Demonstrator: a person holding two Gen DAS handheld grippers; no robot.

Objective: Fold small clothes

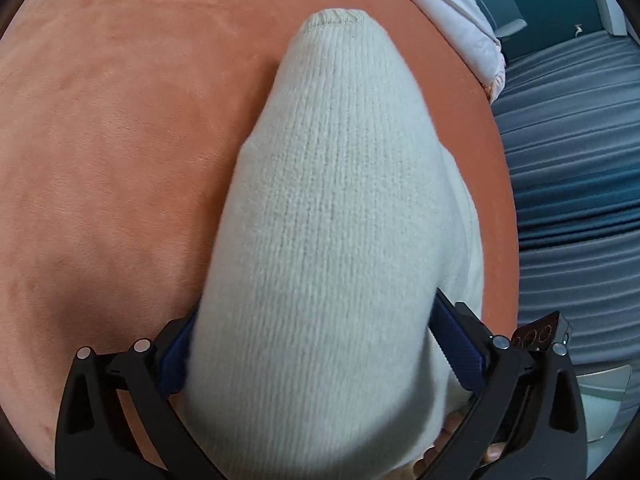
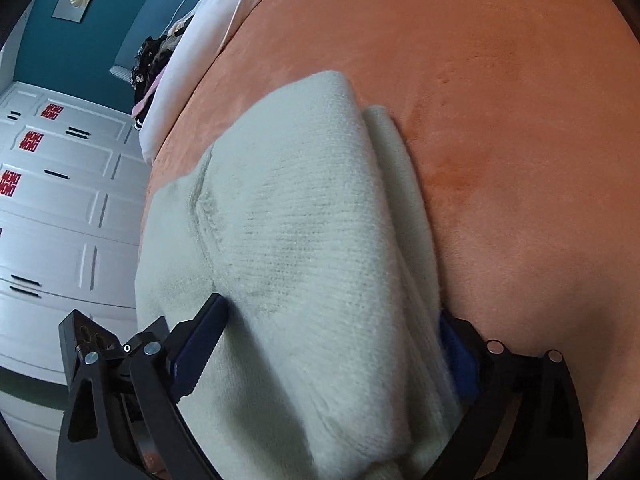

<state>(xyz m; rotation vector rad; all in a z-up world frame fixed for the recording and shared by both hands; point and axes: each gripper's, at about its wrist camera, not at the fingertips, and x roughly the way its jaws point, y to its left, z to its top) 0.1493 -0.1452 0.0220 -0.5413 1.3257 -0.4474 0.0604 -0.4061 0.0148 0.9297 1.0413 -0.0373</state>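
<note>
A pale cream knitted garment (image 1: 320, 208) lies folded on an orange plush surface (image 1: 112, 140). In the left wrist view it runs away from me to a narrow end near the top. My left gripper (image 1: 316, 344) has the knit bunched between its blue-padded fingers (image 1: 456, 344), which stand wide apart around the thick fabric. In the right wrist view the same garment (image 2: 304, 240) lies in layers, with a second fold showing at its right edge. My right gripper (image 2: 328, 348) holds the thick folded knit between its fingers (image 2: 200, 344).
White bedding (image 1: 452, 12) lies along the orange surface's far edge. A blue-grey striped cover (image 1: 572, 184) lies to the right. White drawer cabinets (image 2: 60, 208) with red labels stand at the left of the right wrist view, below a teal wall (image 2: 52, 48). Dark patterned clothes (image 2: 152, 60) are piled by the bedding.
</note>
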